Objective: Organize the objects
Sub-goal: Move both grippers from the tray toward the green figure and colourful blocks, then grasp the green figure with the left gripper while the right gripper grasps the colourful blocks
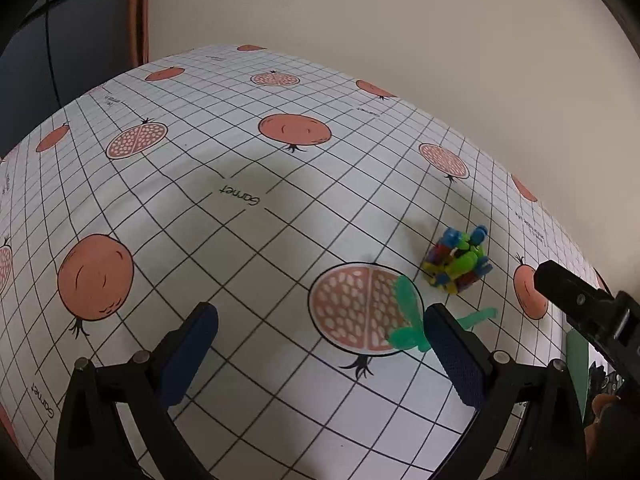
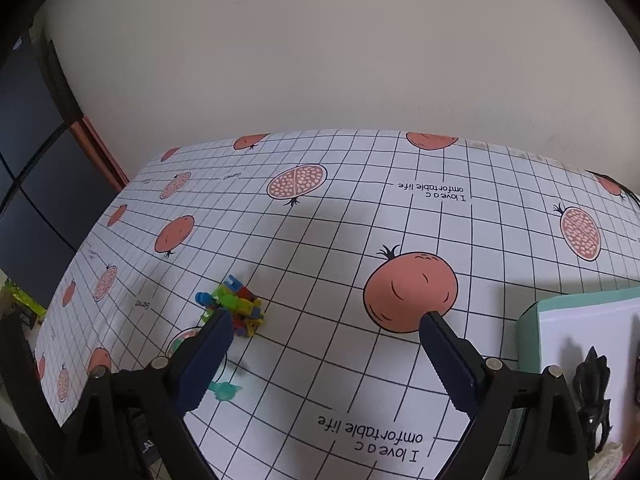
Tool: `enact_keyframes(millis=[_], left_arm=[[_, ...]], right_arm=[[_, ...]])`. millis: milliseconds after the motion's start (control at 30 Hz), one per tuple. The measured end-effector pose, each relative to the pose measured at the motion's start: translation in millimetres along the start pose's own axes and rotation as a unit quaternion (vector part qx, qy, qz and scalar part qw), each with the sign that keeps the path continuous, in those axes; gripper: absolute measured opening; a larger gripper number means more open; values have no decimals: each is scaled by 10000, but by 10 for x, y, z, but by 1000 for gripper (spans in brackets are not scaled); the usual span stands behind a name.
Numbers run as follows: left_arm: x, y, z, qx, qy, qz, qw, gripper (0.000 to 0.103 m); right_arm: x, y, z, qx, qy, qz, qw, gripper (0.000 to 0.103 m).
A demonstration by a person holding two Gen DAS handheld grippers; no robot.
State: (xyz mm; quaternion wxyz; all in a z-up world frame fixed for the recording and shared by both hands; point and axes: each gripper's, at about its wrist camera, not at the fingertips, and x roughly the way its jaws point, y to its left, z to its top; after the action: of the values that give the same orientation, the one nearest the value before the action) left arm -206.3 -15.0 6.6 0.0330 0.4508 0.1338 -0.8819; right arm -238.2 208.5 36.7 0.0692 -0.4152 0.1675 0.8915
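1. The toy block cluster point(image 1: 456, 263) is a small, knobbly lump of plastic pieces in blue, lime green, yellow and red, with two blue studs sticking up on top. It rests on the tablecloth point(image 1: 224, 240), a white grid cloth printed with pomegranates.
2. In the left wrist view the cluster lies just beyond and to the right of a halved-pomegranate print, apart from everything else.
3. A translucent green toy point(image 1: 408, 320) with thin flat limbs lies nearer than the cluster, partly over that same print; its exact shape is hard to read.
4. A mint box point(image 2: 580, 344) with a white inside sits well to the right of the cluster in the right wrist view; a black spiky figure point(image 2: 592, 396) lies in it.
5. The left gripper point(image 1: 320, 344) is spread wide and holds nothing. Its right finger overlaps the green toy in the picture; contact cannot be told.
6. The right gripper point(image 2: 326, 344) is also spread wide and empty. Its left fingertip sits just in front of the cluster in the view; whether it touches is unclear.
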Motion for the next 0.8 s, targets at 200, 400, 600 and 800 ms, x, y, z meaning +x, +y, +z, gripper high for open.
enact_keyframes(millis=[200, 400, 600, 800], left_arm=[[15, 64, 24, -101, -28, -30, 9999, 103], [18, 158, 44, -274, -65, -43, 9996, 103], [-2, 302, 99, -675, -97, -197, 9975, 103], [-9, 399, 130, -749, -128, -217, 9969, 102]], right_arm=[[57, 78, 46, -15, 125, 208, 9997, 90], [129, 185, 64, -4, 259, 393, 9989, 83], [216, 328, 71, -129, 359, 458, 9982, 76], [329, 412, 71, -138, 468, 532, 9974, 68]])
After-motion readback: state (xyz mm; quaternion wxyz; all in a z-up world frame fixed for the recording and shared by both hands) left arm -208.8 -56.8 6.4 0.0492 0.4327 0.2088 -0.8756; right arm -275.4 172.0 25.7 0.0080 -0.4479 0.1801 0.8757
